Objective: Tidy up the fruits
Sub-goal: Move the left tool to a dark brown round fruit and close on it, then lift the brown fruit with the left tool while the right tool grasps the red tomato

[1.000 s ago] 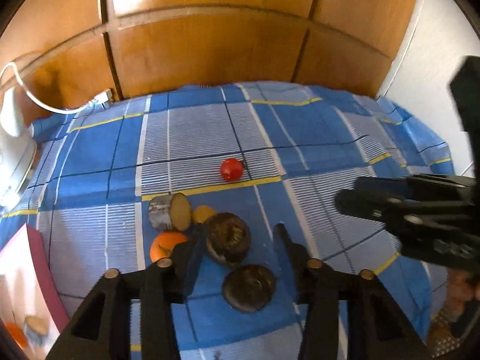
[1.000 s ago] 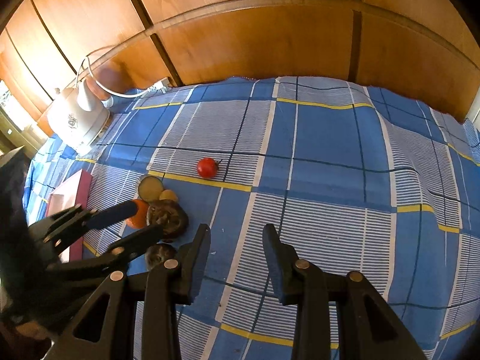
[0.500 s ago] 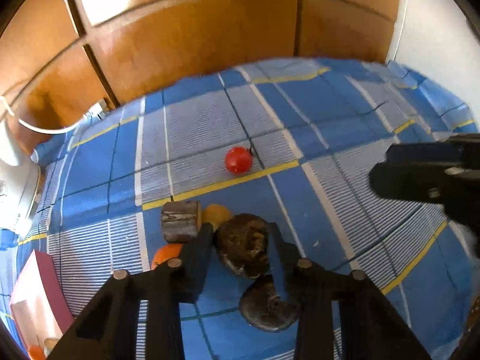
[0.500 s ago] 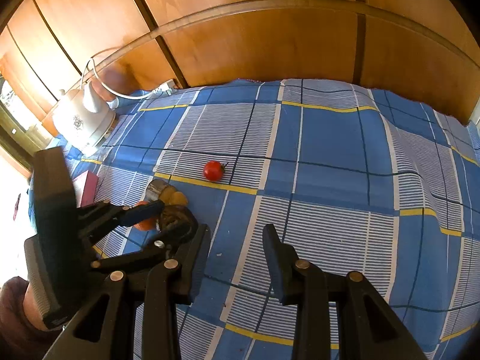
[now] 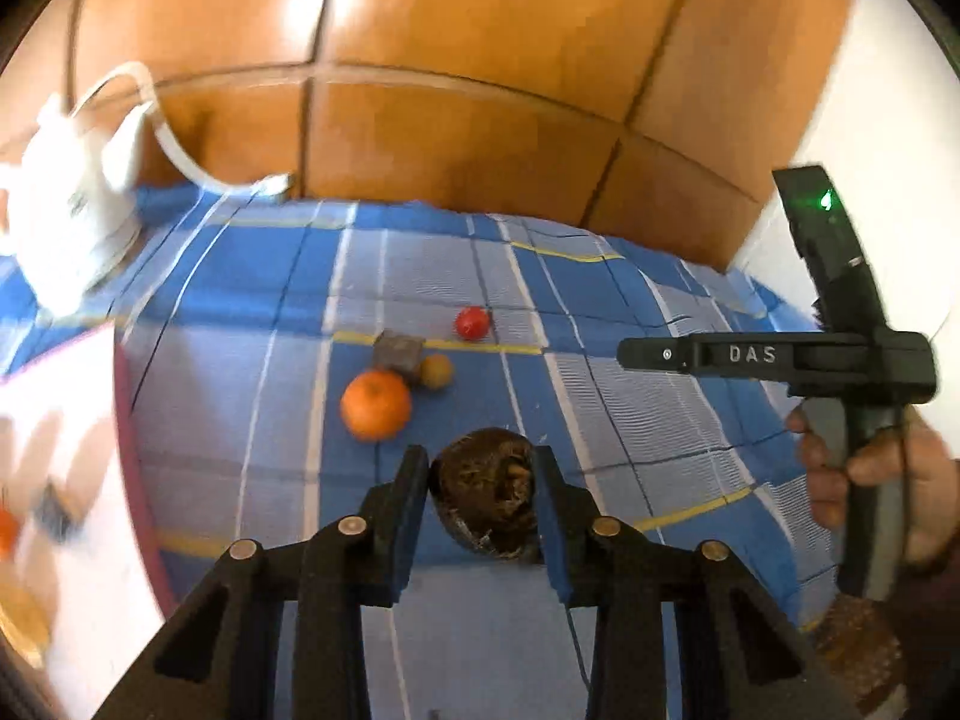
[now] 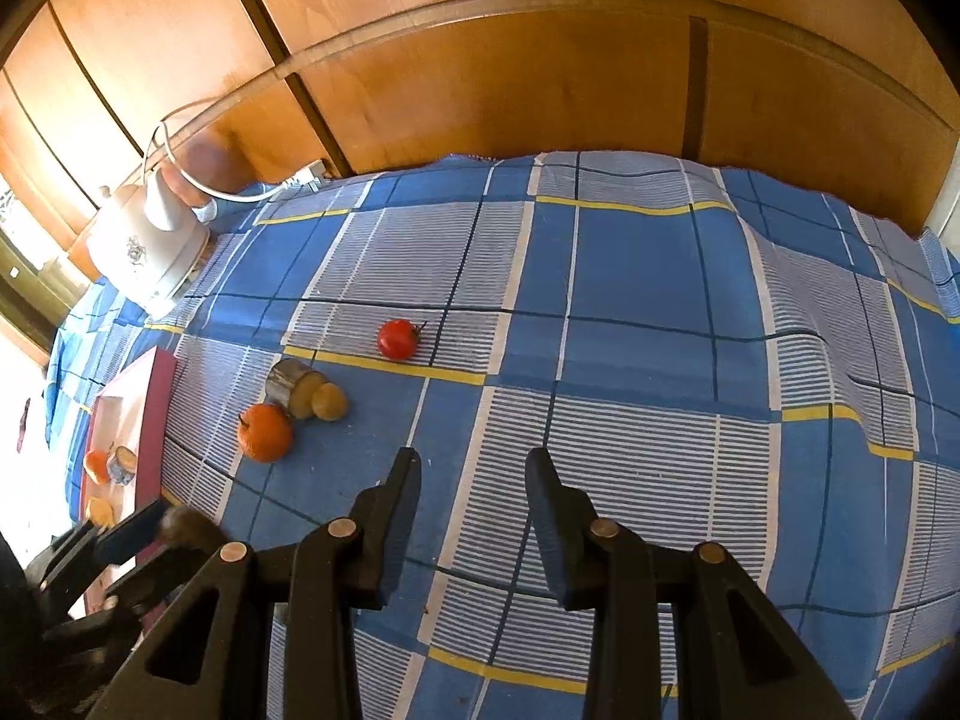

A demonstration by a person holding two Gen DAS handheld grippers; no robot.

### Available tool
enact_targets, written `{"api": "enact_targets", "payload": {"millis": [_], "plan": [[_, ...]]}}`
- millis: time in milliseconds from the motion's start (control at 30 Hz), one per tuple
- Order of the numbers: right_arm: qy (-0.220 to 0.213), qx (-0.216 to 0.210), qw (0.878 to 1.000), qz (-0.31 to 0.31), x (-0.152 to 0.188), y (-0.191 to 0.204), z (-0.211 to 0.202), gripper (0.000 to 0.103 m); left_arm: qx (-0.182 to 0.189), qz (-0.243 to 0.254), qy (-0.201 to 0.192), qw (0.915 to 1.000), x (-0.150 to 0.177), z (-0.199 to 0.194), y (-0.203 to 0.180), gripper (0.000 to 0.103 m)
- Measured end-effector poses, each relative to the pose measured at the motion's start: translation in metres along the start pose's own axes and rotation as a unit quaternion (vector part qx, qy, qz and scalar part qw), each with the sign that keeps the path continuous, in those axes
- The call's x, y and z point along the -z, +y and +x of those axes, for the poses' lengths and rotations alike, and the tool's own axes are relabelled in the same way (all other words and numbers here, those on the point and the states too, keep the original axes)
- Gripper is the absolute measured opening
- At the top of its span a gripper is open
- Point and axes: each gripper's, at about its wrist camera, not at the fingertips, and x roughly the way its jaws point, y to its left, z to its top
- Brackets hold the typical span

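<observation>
In the left wrist view my left gripper (image 5: 480, 461) is shut on a dark brown, rough round fruit (image 5: 487, 495) and holds it above the blue checked cloth (image 5: 600, 420). Beyond it lie an orange (image 5: 376, 404), a grey cut piece (image 5: 398, 354), a small yellow-brown fruit (image 5: 436, 371) and a red tomato (image 5: 472, 323). My right gripper (image 6: 474, 471) hangs open over bare cloth with nothing between its fingers. The right wrist view shows the left gripper (image 6: 138, 531) at the lower left with the brown fruit (image 6: 183, 525), beside the pink-rimmed box (image 6: 153, 414).
The pink-rimmed box holds an orange (image 6: 96, 465) and cut pieces. A white kettle (image 6: 144, 246) with a white cable stands at the far left of the cloth. Wooden panels (image 6: 540, 78) close off the back. A hand (image 5: 840, 480) holds the right gripper (image 5: 774, 354) at the right.
The left gripper closed on one brown fruit, lifted it off the cloth and swung left toward the pink-rimmed box. The right gripper stayed still.
</observation>
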Motion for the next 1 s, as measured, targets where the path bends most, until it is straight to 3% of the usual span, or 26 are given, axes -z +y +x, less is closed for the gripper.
{"api": "enact_targets", "payload": {"millis": [233, 333, 400, 500, 733, 1000], "plan": [[0.006, 0.011, 1.0, -0.006, 0.003, 0.001, 0.004, 0.036, -0.049, 0.015, 0.052, 0.9973, 0.045, 0.01, 0.002, 0.035], [0.015, 0.008, 1.0, -0.003, 0.004, -0.001, 0.009, 0.036, -0.062, 0.02, 0.045, 0.9969, 0.054, 0.019, 0.002, 0.037], [0.021, 0.006, 1.0, 0.002, 0.005, -0.003, 0.012, 0.036, -0.065, 0.017, 0.05, 0.9965, 0.055, 0.025, 0.003, 0.044], [0.026, 0.009, 1.0, 0.004, 0.005, -0.004, 0.015, 0.036, -0.053, -0.006, 0.052, 0.9972, 0.055, 0.032, 0.009, 0.051], [0.033, 0.001, 0.999, 0.005, 0.007, -0.003, 0.021, 0.036, -0.029, -0.008, 0.049, 0.9983, 0.06, 0.037, 0.008, 0.044], [0.042, -0.05, 0.998, 0.016, 0.01, 0.0, 0.027, 0.036, -0.006, -0.025, 0.047, 0.9986, 0.06, 0.038, 0.014, 0.038]]}}
